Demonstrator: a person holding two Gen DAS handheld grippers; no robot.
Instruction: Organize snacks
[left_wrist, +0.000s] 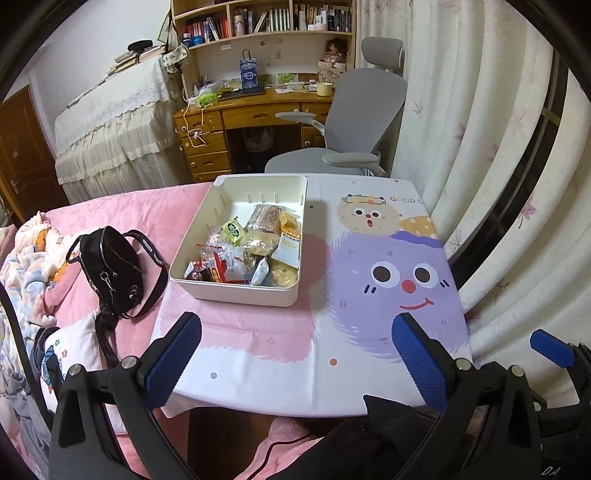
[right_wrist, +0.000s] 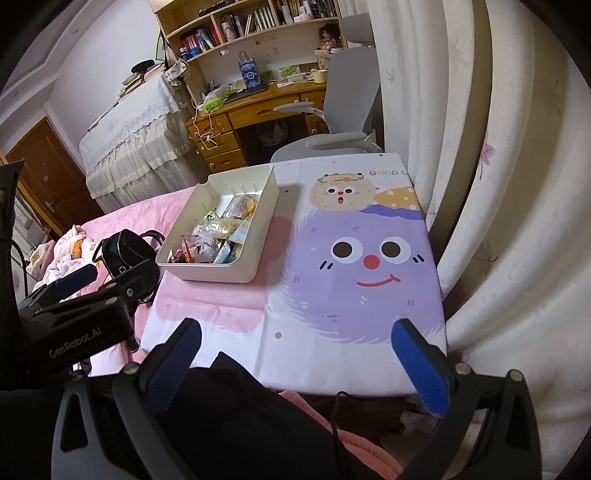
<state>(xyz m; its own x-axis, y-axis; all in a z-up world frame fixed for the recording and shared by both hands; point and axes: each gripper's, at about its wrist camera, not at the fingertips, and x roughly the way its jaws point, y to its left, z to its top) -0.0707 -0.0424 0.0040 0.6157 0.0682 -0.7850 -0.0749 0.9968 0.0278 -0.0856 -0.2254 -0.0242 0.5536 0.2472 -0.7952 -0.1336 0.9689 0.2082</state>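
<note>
A cream plastic bin (left_wrist: 236, 291) sits at the far left of a small table with a cartoon cloth (left_wrist: 388, 280). Several wrapped snacks (left_wrist: 251, 247) lie piled in its near half. The bin also shows in the right wrist view (right_wrist: 207, 275), with the snacks (right_wrist: 218, 236) inside. My left gripper (left_wrist: 295, 350) is open and empty, held near the table's front edge, short of the bin. My right gripper (right_wrist: 295, 354) is open and empty, at the front edge to the right of the left one. The left gripper shows in the right wrist view (right_wrist: 85, 280).
A black handbag (left_wrist: 110, 273) lies on the pink bed left of the table. A grey office chair (left_wrist: 354, 122) and wooden desk (left_wrist: 240, 114) stand behind. White curtains (left_wrist: 498, 147) hang along the table's right side. A black cable (right_wrist: 336, 424) runs below the front edge.
</note>
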